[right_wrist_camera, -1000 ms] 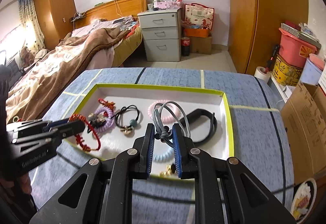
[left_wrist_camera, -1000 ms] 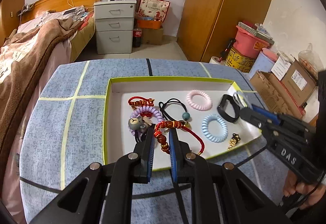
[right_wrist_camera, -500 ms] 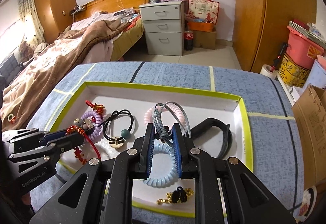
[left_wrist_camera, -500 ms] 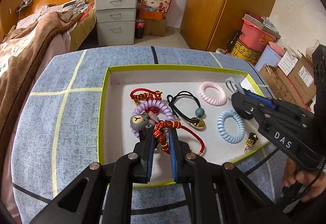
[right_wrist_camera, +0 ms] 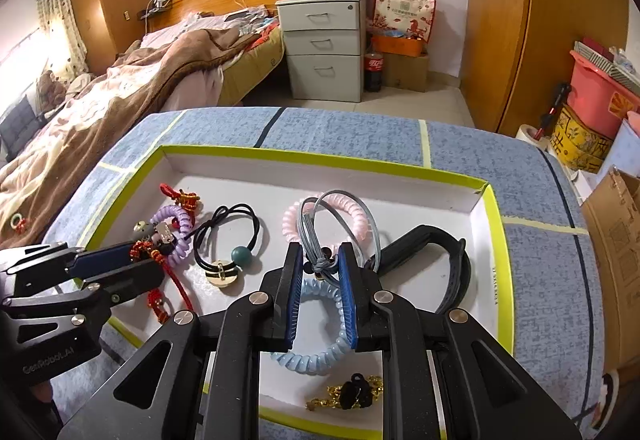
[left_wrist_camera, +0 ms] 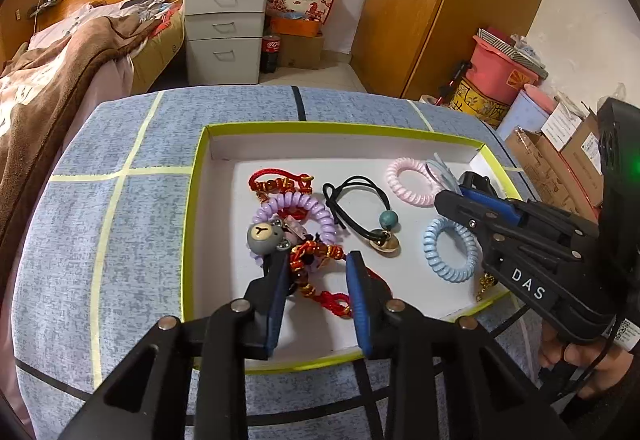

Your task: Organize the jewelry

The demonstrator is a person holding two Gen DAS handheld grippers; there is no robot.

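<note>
A white tray with a lime rim (left_wrist_camera: 192, 200) (right_wrist_camera: 320, 156) sits on the blue table. My left gripper (left_wrist_camera: 316, 268) is open over the red beaded bracelet (left_wrist_camera: 316, 260), which lies in the tray beside a purple coil tie with a bear charm (left_wrist_camera: 296, 212). My right gripper (right_wrist_camera: 318, 260) has its jaws slightly parted around the knot of a grey elastic hair tie (right_wrist_camera: 336, 216), above a blue coil tie (right_wrist_camera: 320, 320). The tray also holds a pink coil tie (left_wrist_camera: 412, 180), a black beaded tie (left_wrist_camera: 360, 208), a black band (right_wrist_camera: 424, 252) and a gold charm (right_wrist_camera: 352, 392).
The round table with the blue cloth (left_wrist_camera: 120, 240) has its edge close on all sides. A bed (right_wrist_camera: 120, 100) stands at the left, a grey drawer unit (right_wrist_camera: 324, 48) behind, a wooden wardrobe (right_wrist_camera: 540, 20) and cardboard boxes (left_wrist_camera: 560, 160) at the right.
My left gripper has opened and let go of the red beaded bracelet, which now lies in the tray. My right gripper's jaws have parted a little around the grey tie.
</note>
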